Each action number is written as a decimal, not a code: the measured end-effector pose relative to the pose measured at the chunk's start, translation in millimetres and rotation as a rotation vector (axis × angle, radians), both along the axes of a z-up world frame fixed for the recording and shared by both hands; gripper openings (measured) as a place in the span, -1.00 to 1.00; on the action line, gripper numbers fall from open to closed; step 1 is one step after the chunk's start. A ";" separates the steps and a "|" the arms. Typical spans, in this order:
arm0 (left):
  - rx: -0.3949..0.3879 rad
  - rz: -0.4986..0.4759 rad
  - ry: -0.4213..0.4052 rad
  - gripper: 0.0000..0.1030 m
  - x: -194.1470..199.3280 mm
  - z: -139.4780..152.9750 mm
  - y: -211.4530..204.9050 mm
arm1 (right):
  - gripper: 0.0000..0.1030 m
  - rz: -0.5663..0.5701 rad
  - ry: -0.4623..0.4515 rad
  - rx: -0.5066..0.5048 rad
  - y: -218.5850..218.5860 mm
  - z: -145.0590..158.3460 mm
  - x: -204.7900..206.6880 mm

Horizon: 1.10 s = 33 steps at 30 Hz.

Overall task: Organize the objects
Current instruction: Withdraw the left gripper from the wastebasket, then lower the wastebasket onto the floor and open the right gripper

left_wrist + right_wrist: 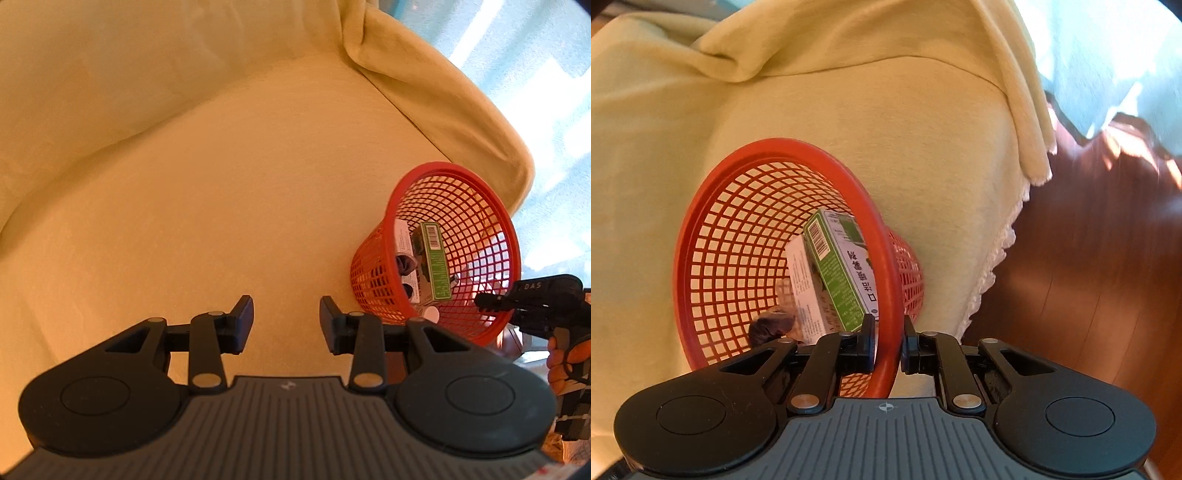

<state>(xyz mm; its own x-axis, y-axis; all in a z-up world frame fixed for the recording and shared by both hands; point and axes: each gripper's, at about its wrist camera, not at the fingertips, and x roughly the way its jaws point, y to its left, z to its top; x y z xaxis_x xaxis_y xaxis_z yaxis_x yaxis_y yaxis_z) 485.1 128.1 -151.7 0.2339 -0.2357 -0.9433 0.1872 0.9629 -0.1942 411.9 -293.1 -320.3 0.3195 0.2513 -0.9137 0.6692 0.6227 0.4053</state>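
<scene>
The right gripper (889,345) is clamped on the rim of the red basket (713,206), which already holds the boxes. The left gripper (286,321) is wide and empty. Next, I think, the basket must be moved carefully, kept level.

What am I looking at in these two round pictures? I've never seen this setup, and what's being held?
A person holds two hand-held grippers, each with a camera looking along its fingers. The left gripper is open and empty over a sofa seat draped in a yellow blanket. In the right wrist view, the right gripper is closed on the rim of a red basket, which tilts on the blanket. Inside lie a green box, a white box and something small and dark. The left view shows the right gripper at the basket's far side.
</scene>
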 end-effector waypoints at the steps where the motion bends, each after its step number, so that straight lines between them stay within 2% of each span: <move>1: 0.001 0.008 -0.001 -0.36 -0.7 -0.3 1.4 | -0.83 -0.014 0.003 0.012 -2.1 -0.1 -2.0; 9: 0.008 0.036 -0.010 -0.36 -3.0 -2.2 10.7 | -0.85 -0.111 0.036 0.076 -18.8 2.7 -29.9; 12: 0.007 0.022 -0.007 -0.36 -3.9 -3.1 1.1 | -0.85 -0.136 0.039 0.082 -20.1 3.9 -48.6; 23: -0.050 -0.104 -0.016 -0.36 -10.8 -18.6 -21.4 | -0.85 -0.280 0.034 0.056 -28.2 13.2 -129.9; 33: -0.080 -0.216 -0.046 -0.35 -48.1 -20.8 -15.9 | -0.85 -0.445 0.026 0.066 -17.5 24.5 -217.1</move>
<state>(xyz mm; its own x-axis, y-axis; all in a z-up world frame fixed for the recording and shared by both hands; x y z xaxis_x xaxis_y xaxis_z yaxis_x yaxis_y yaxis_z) 437.0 112.2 -172.5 0.2125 -0.3583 -0.9091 0.3978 0.8815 -0.2544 194.8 -310.6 -295.8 0.3866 0.1533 -0.9094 0.8766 0.2454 0.4140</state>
